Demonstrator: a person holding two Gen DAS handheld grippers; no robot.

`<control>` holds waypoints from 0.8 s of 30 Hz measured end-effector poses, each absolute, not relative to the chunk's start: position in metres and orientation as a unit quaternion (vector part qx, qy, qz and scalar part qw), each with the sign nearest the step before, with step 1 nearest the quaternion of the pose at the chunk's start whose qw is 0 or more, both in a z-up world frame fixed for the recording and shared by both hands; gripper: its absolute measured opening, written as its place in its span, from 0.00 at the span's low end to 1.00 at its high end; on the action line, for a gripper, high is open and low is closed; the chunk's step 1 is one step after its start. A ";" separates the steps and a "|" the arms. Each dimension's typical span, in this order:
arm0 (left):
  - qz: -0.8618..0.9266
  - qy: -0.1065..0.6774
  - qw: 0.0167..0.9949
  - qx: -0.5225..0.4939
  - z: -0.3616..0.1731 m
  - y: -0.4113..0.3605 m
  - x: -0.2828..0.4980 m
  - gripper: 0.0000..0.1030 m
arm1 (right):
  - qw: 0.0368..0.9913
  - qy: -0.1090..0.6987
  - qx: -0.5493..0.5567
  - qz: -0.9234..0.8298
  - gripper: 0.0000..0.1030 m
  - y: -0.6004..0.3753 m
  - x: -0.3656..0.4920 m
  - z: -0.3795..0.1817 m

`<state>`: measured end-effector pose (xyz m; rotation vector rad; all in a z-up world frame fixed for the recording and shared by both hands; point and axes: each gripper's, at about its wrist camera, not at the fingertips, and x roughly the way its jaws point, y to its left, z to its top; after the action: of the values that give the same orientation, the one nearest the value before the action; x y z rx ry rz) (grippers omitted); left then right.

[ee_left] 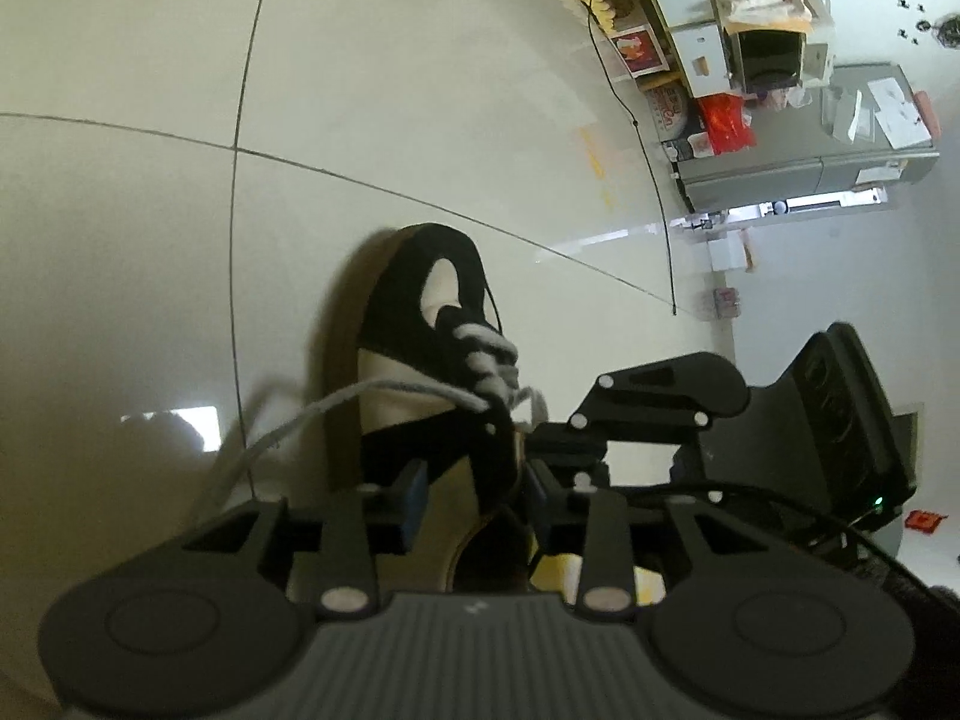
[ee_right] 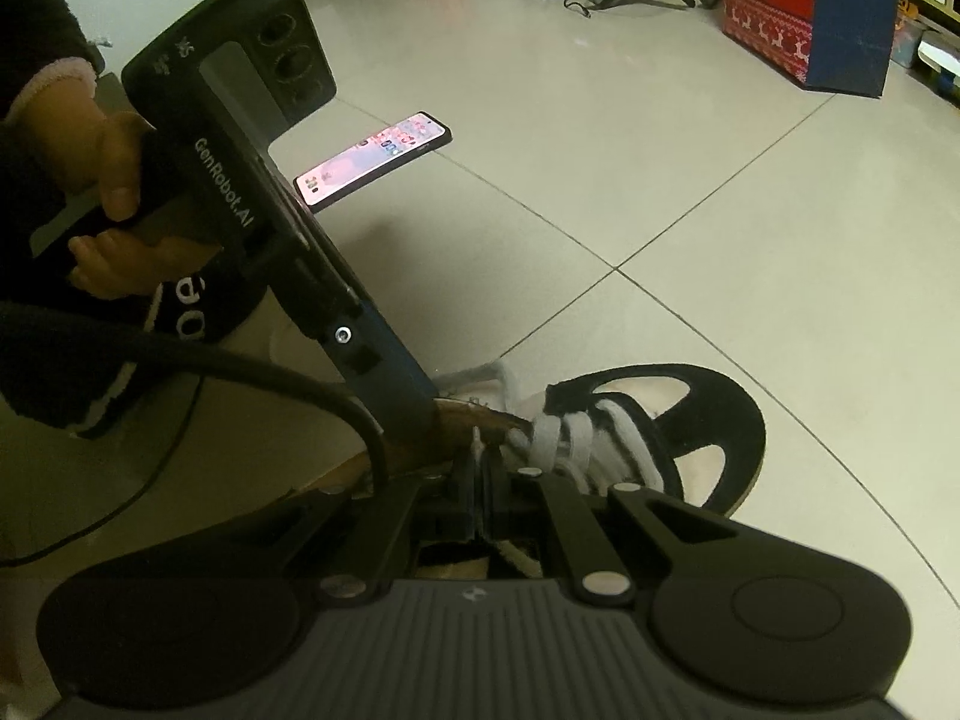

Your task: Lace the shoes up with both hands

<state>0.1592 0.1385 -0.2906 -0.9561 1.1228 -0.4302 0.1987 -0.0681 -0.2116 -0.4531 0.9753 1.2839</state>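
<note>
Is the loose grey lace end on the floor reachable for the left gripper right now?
Probably yes: the left gripper stands open around the shoe collar, and the lace end trails off to its side over bare floor tile.

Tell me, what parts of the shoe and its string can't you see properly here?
- Left wrist view: the shoe heel sits behind the left gripper.
- Left wrist view: the lace tail blurs and runs under the gripper body.
- Right wrist view: the right gripper hides whatever its closed jaws pinch.
</note>
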 end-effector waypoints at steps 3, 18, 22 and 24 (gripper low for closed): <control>-0.185 0.495 0.715 -0.457 -0.289 0.141 0.162 0.34 | 0.677 0.434 -0.194 0.562 0.03 -0.068 0.197 -0.212; -0.117 0.477 0.696 -0.523 -0.297 0.141 0.162 0.33 | 0.704 0.423 -0.175 0.542 0.03 -0.069 0.187 -0.205; -0.120 0.480 0.704 -0.509 -0.295 0.136 0.163 0.22 | 0.709 0.429 -0.156 0.537 0.05 -0.074 0.189 -0.208; -0.121 0.483 0.708 -0.502 -0.295 0.133 0.163 0.21 | 0.710 0.433 -0.148 0.536 0.06 -0.076 0.192 -0.209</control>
<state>0.1630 0.1331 -0.2950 -1.1145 1.0718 -0.2689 0.1916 -0.0760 -0.2092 -0.3285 0.9612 1.1891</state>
